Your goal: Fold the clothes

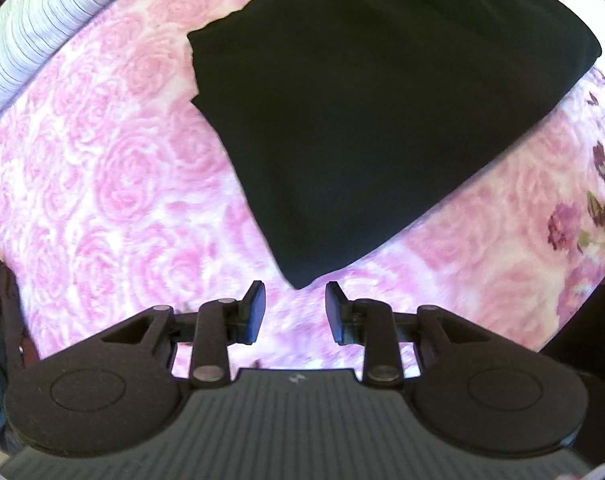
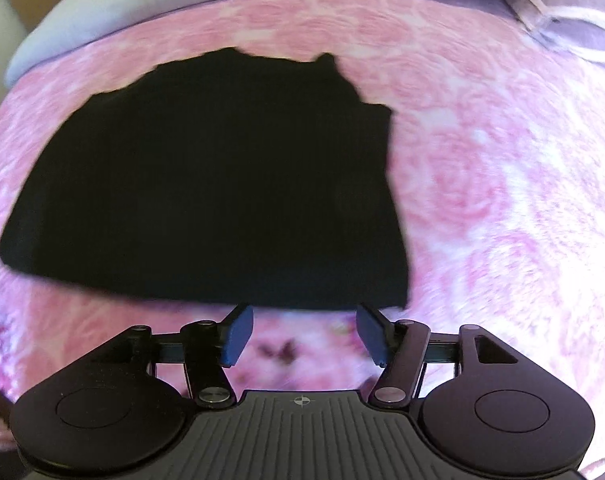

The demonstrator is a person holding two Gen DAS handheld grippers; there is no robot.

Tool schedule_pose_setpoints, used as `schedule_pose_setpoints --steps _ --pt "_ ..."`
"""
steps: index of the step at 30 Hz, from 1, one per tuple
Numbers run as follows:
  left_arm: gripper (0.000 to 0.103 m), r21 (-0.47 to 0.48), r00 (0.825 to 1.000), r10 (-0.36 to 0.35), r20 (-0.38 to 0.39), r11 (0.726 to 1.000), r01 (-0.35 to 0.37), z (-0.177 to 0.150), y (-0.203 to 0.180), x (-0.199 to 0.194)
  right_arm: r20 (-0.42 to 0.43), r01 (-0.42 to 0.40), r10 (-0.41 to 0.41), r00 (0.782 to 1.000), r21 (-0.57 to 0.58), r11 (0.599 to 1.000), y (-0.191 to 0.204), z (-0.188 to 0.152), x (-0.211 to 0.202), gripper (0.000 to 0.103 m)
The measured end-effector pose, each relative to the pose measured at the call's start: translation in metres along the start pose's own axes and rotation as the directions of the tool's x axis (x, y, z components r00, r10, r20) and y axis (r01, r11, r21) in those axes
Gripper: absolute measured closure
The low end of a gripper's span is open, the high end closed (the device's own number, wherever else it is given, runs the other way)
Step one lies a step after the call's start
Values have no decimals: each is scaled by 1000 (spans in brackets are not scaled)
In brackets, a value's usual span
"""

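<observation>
Both views are smeared with blur near the grippers, so the weave of the black garment (image 1: 362, 120) cannot be read; it shows as a flat, near-featureless dark mass, and its folds and layers are hard to separate; in the left wrist view its far edge runs out past the top of the picture. It lies on a pink rose-print bedspread (image 1: 102, 184), soft and plush-looking, with big swirled blooms; the garment's far left edge is wavy, its near corner comes to a blunt point just ahead of the left gripper (image 1: 295, 312). That gripper's 2 blue pads stand a modest gap apart with only bedspread between them; nothing gripped, the corner apart from the pads. In the right wrist view the garment's near hem runs straight across just beyond the right gripper (image 2: 302, 338); its jaws are spread wide and hold nothing, pads flanking bare bedspread; whether the tips brush the hem, cannot tell. Far left, a striped white cushion (image 1: 30, 36), ribbed and rounded, cut off by the frame; far in the right wrist view, a pale grey pillow (image 2: 142, 4), smooth; far right, a mauve cloth with ribbon trim (image 2: 562, 32), only partly in frame.
</observation>
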State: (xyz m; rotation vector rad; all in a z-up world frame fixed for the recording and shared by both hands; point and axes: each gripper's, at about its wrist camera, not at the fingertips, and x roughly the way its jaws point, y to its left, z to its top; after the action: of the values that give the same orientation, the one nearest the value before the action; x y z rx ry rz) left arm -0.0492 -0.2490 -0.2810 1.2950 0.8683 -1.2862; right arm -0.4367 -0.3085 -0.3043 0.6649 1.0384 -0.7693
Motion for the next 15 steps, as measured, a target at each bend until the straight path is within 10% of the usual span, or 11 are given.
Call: schedule_pose_setpoints --steps 8,15 --pt "72 188 997 -27 73 982 12 3 29 3 48 -14 11 999 63 998 83 -21 -16 40" --pt "70 445 971 -166 171 892 74 14 66 10 65 104 -127 990 276 955 156 -30 -25 39"
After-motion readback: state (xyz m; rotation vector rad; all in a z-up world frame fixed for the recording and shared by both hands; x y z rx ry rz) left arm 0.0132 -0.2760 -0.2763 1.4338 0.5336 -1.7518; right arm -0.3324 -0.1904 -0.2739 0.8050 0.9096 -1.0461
